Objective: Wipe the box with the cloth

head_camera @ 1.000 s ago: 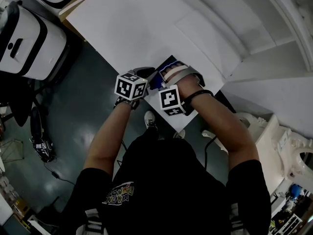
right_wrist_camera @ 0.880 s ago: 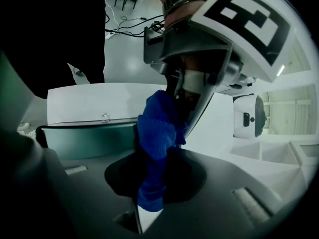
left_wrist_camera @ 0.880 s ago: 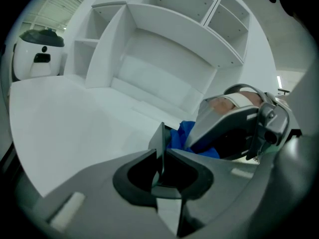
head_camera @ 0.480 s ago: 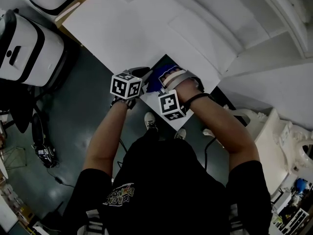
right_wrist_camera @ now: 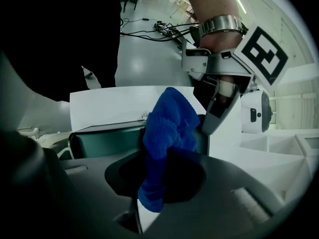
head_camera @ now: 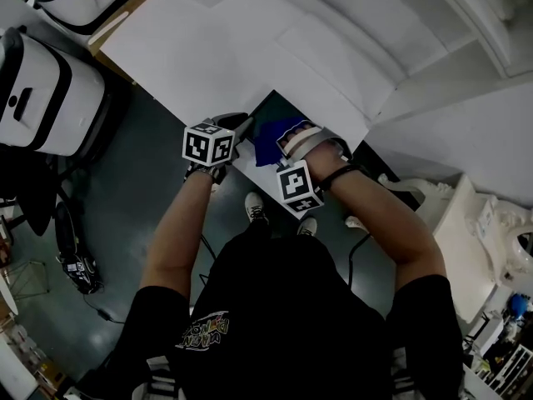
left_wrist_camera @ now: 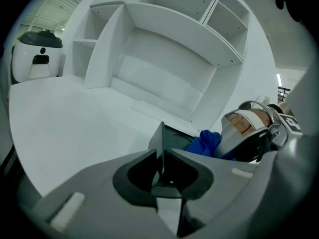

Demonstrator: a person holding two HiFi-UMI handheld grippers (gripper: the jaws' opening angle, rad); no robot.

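A dark green box (head_camera: 265, 111) sits at the near edge of the white table (head_camera: 191, 48). My left gripper (left_wrist_camera: 162, 168) is shut on the box's thin upright wall (left_wrist_camera: 160, 142) and shows in the head view as the left gripper (head_camera: 237, 130) beside the box. A blue cloth (right_wrist_camera: 167, 128) hangs bunched in my right gripper (right_wrist_camera: 159, 183), which is shut on it. The cloth (head_camera: 271, 136) lies against the box's top, close to the left gripper (right_wrist_camera: 219, 83). In the left gripper view the cloth (left_wrist_camera: 207, 142) rests on the box just before the right gripper (left_wrist_camera: 249, 133).
A white shelf unit (left_wrist_camera: 164, 59) stands at the back of the table. A white and black case (head_camera: 42, 90) sits on the floor to the left, and cables (head_camera: 79, 265) lie on the dark floor. The person's shoes (head_camera: 254, 207) are below the table edge.
Both grippers, the cloth and the box edge have shifted slightly left and up in the head view. More of the dark box shows beyond the cloth. Both grips are unchanged.
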